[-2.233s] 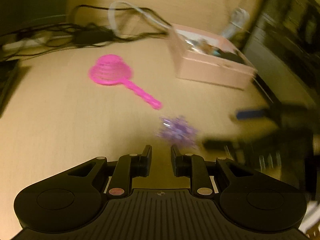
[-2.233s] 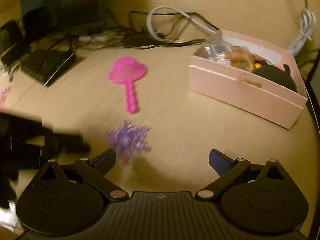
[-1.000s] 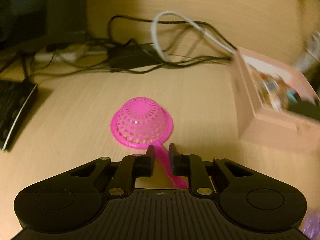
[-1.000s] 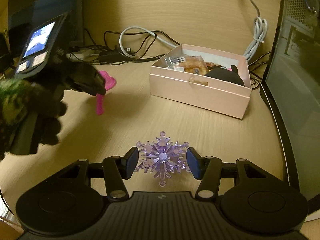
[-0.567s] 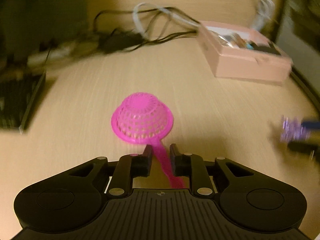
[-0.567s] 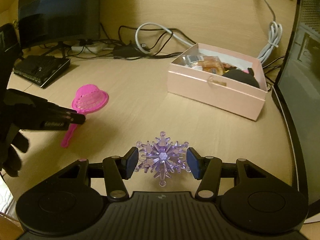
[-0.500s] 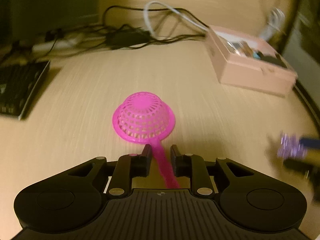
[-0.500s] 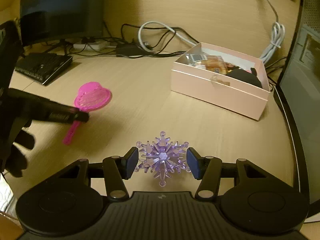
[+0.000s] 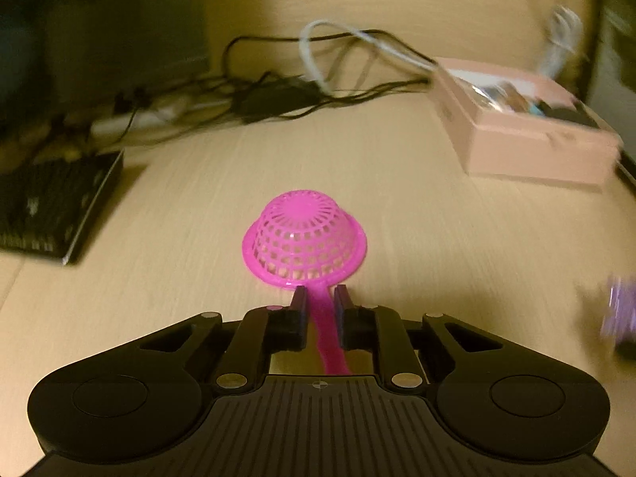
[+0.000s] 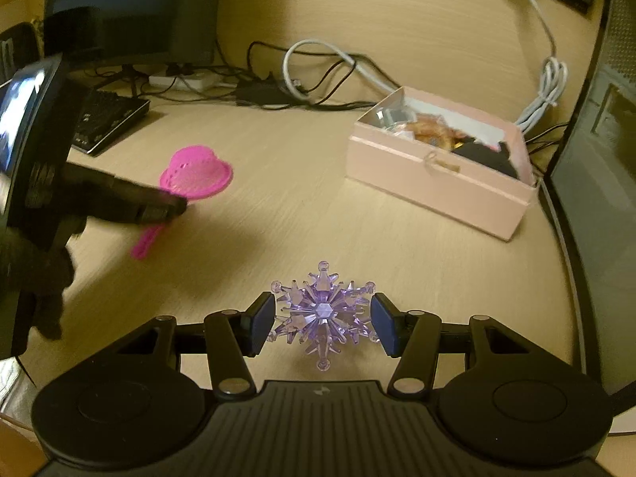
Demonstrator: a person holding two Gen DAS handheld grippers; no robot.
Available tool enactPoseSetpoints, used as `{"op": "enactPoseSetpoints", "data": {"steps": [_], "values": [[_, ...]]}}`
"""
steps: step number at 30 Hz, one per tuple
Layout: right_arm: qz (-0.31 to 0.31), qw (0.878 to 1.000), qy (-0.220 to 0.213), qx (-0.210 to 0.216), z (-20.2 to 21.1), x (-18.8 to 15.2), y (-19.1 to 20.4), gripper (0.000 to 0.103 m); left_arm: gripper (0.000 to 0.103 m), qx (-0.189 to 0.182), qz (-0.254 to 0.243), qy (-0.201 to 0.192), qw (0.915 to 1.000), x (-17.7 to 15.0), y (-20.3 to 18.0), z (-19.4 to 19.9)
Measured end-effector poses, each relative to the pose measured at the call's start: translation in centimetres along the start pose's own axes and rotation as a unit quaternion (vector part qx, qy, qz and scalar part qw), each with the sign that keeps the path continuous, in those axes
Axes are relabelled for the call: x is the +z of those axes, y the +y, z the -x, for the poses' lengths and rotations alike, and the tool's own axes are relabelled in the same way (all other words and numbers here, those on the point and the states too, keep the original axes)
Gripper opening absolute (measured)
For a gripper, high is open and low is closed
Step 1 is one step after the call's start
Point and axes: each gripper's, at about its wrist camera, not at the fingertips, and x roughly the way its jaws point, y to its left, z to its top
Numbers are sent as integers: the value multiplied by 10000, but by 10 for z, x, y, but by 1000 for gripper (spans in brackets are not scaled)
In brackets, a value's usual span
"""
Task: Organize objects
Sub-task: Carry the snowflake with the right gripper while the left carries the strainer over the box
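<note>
My left gripper (image 9: 319, 296) is shut on the handle of a pink plastic strainer (image 9: 304, 246), whose mesh bowl points away from me, dome up, above the wooden desk. From the right wrist view the strainer (image 10: 196, 171) shows at the left, held by the left gripper (image 10: 167, 208). My right gripper (image 10: 322, 320) is shut on a purple crystal snowflake (image 10: 322, 314), held above the desk; it shows blurred in the left wrist view (image 9: 618, 308). An open pink box (image 10: 437, 171) holding several items stands at the right; it also shows in the left wrist view (image 9: 524, 139).
Tangled cables and a power strip (image 10: 278, 83) lie along the back wall. A black keyboard (image 10: 107, 119) and a monitor (image 10: 131, 8) stand at the back left. A dark computer case (image 10: 596, 159) borders the desk's right edge.
Both grippers closed on their objects and lifted them. The left gripper has carried the strainer up and toward the right; the right gripper keeps the snowflake held and has shifted slightly.
</note>
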Motion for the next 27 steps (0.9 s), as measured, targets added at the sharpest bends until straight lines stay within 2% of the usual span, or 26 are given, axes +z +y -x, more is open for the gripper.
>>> {"op": "enactPoseSetpoints", "data": {"steps": [6,9,12,16,22,25,27], "values": [[-9,9993,-240,-303,22,15,-19,53,15,-1060,298,386,9932,0,16,16],[-47,9986,-324,-420,32,18,-29,53,15,-1620,748,584,9822,5,28,26],[-159,9981,-320,-496,37,16,-38,53,15,-2022,992,548,9728,18,33,37],[-354,9974,-288,-554,39,9,-46,53,15,-2412,992,182,9652,59,21,48],[-689,9951,-326,-629,45,-6,-60,53,15,-2718,407,-709,9589,143,-31,50],[-823,9934,-390,-693,48,-9,-67,53,16,-2751,160,-1090,9551,184,-67,36],[-879,9926,-437,-721,50,-9,-70,53,17,-2905,100,-1130,9501,208,-87,12]]}}
